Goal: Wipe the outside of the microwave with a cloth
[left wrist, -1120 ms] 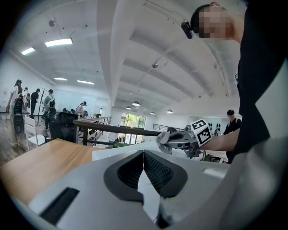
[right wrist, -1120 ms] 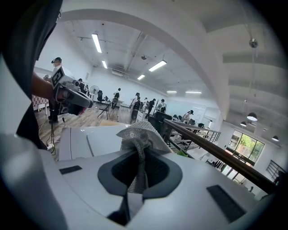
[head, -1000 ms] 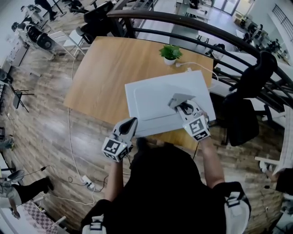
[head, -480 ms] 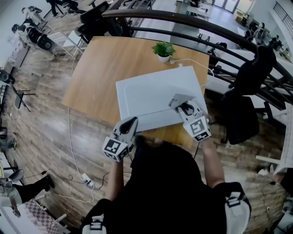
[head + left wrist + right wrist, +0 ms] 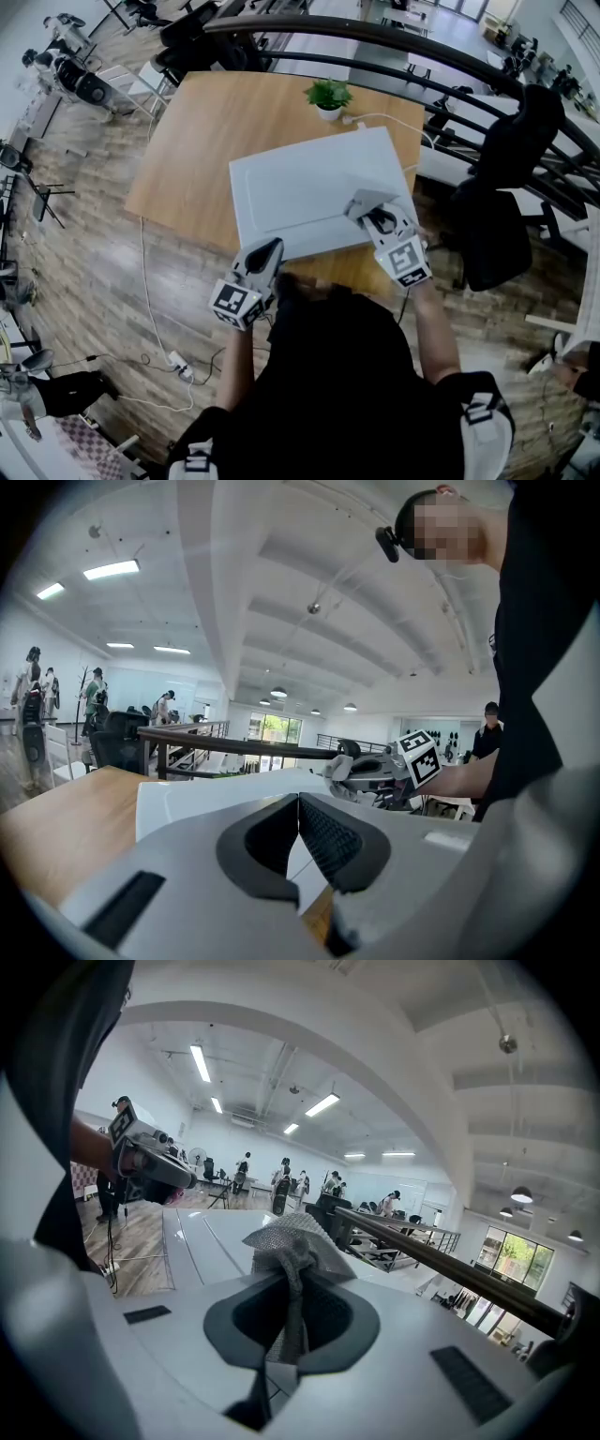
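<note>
**Wiping stroke has crept rightward**

Compared with a second ago, the grey woven cloth (image 5: 371,200) lies closer to the right-hand edge of the white box-shaped microwave (image 5: 295,192). The whole scene has also slid leftward in my head view, so part of that shift may be the camera and not the stroke.

The right tool (image 5: 377,219) is clamped on the cloth. In the right gripper view a bunched fold runs down between its jaws, and the loose part fans out ahead of the tips. I hold it that way so the flat spread of fabric, not the hard tips, meets the casing. The cloth rests on the microwave's top panel, near the front right corner.

The left tool (image 5: 270,251) hangs just beside the front left corner of the microwave, clear of it as far as I can tell. Its jaws are pressed together with nothing between them. It seems to be parked there to stay out of the wiping path, and it is near enough to brace the casing if it slides.

The microwave stands on the pale wooden worktop (image 5: 206,141). A small green potted plant (image 5: 328,96) and a thin white cable (image 5: 380,120) sit behind it. I judge the top is only partly covered, and the sides are yet to be wiped.
</note>
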`<state>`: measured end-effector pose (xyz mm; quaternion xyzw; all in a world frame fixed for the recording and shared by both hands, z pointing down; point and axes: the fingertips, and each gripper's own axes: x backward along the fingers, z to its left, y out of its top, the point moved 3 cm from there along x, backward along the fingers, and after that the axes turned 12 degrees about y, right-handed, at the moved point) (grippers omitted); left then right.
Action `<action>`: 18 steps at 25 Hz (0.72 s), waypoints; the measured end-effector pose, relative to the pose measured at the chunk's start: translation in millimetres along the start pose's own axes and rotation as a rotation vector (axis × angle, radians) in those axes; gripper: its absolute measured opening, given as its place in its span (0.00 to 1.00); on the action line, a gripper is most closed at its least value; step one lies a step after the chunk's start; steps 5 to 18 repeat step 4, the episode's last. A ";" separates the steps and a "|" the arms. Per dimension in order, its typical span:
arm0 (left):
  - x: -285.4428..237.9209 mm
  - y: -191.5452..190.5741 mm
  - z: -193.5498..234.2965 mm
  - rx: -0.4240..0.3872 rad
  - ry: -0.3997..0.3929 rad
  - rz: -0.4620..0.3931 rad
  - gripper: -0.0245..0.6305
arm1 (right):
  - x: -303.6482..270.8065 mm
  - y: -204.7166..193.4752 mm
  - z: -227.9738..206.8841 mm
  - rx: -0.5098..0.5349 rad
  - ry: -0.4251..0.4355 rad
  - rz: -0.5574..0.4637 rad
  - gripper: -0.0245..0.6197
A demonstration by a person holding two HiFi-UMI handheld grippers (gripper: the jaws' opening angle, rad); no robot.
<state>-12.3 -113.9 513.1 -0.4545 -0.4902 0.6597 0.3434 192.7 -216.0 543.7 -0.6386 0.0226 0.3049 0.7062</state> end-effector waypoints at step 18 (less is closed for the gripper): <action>1.3 4.4 -5.6 -0.009 0.008 -0.006 0.04 | 3.3 -2.9 3.5 -0.019 0.001 0.001 0.06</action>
